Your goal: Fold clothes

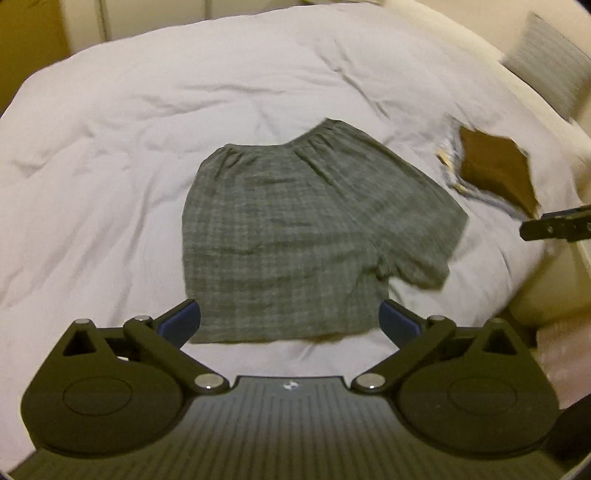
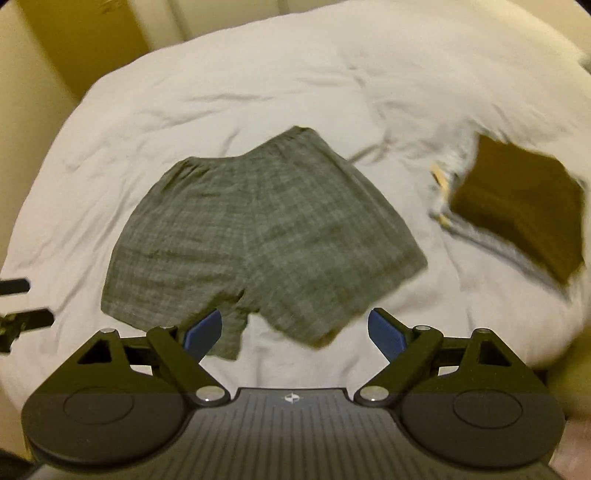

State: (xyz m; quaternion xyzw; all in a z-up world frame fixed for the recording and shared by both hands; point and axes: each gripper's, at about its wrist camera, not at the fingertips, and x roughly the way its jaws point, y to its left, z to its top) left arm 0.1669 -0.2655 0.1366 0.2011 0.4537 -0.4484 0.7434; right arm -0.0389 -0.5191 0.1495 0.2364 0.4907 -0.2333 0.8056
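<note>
Grey checked shorts (image 1: 291,229) (image 2: 255,236) lie spread flat on the white duvet (image 1: 110,155) (image 2: 221,81), waistband far, leg hems near me. My left gripper (image 1: 290,319) hovers open over the left leg's hem, blue pads wide apart, nothing between them. My right gripper (image 2: 295,330) is open above the crotch and right leg hem, also holding nothing. The right gripper's black tip (image 1: 554,225) shows at the right edge of the left wrist view; the left gripper's fingers (image 2: 22,302) show at the left edge of the right wrist view.
A folded brown garment (image 1: 495,166) (image 2: 517,206) rests on a stack of folded clothes at the right of the bed. A grey pillow (image 1: 550,62) lies far right. Yellowish wall and furniture (image 2: 74,33) stand beyond the bed's far left.
</note>
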